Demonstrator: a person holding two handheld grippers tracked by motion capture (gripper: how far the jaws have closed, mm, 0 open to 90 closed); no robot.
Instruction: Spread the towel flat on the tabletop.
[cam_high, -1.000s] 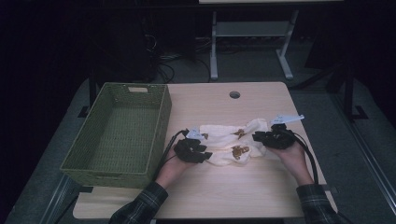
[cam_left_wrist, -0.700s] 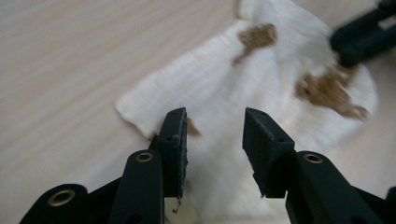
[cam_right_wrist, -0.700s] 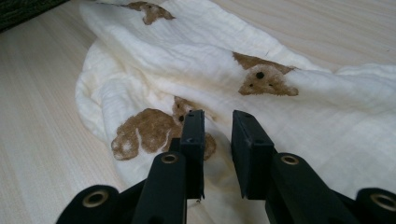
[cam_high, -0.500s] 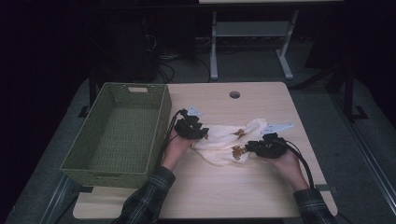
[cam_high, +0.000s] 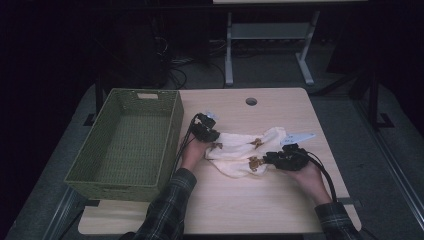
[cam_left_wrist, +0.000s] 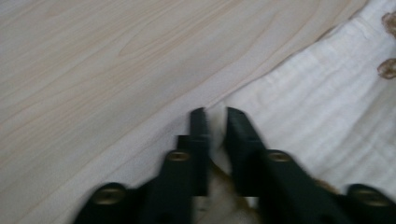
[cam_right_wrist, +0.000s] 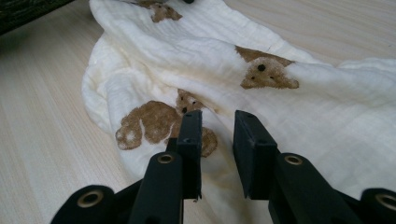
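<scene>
A white cloth printed with brown bears lies crumpled on the wooden table. My left gripper is at the cloth's far left corner. In the left gripper view its jaws have just been closing and now pinch the cloth's edge between them. My right gripper is at the cloth's near right side, by a bear print. In the right gripper view the right gripper is nearly closed, with a fold of the cloth between its jaws.
A green woven basket stands at the table's left edge, just left of my left hand. A round cable hole is at the table's far middle. A pale flat piece sticks out beside the right gripper. Bare table lies in front of the cloth.
My left gripper moved away from me, from the cloth's near left side to its far left corner. The right gripper stayed nearly in place, and the cloth was drawn a little toward me.
</scene>
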